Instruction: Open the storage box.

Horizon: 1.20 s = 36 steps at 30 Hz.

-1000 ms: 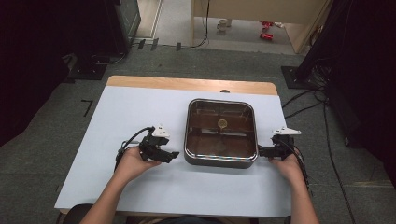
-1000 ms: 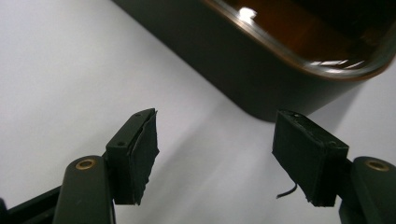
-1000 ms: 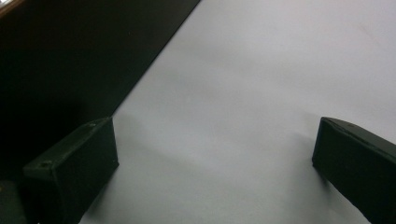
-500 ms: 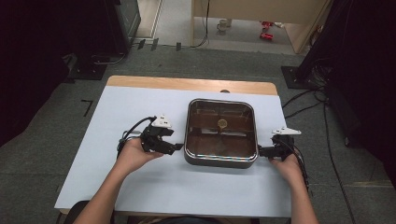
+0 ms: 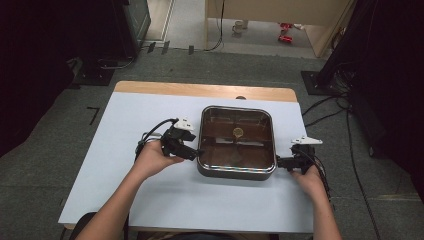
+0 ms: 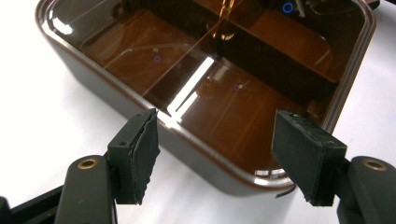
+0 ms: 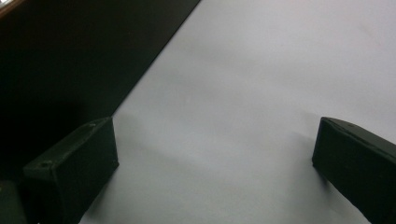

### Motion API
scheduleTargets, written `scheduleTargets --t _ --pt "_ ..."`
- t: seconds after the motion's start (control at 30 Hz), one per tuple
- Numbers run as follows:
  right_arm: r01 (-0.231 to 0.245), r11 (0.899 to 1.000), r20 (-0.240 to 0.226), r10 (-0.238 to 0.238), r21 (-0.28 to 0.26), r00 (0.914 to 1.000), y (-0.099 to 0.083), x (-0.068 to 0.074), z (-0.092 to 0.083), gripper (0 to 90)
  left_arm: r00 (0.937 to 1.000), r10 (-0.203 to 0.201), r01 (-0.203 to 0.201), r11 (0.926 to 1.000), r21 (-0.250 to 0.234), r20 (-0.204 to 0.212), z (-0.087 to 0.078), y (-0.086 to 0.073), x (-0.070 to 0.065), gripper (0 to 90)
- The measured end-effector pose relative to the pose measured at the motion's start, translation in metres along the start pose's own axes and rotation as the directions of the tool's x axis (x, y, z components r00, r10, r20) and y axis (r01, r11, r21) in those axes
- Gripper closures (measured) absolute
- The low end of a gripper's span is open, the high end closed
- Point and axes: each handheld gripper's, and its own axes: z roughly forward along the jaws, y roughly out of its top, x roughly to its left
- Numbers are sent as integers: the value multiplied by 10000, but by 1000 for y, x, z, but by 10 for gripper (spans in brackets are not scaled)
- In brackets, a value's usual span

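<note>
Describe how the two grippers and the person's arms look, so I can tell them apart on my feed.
Both grippers are black with a pale grey three-cornered plate on top. The left gripper trails a looped black cable; the right gripper has its cable by the wrist. Their jaws end in blocky black pads. No sleeves show on the forearms.

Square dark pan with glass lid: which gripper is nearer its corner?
Left. The left gripper reaches the square dark pan with glass lid at its near-left corner; the right gripper sits beside its near-right corner.

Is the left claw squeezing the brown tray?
No, the left claw is open, its pads apart and hovering over the edge of the brown tray without pressing it.
</note>
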Motion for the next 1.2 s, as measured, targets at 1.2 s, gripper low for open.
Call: scheduleTargets --t 1.2 --pt "1 10000 0 -1 -16 10000 0 0 0 0 9970 763 -756 9962 -426 163 68 67 -10 423"
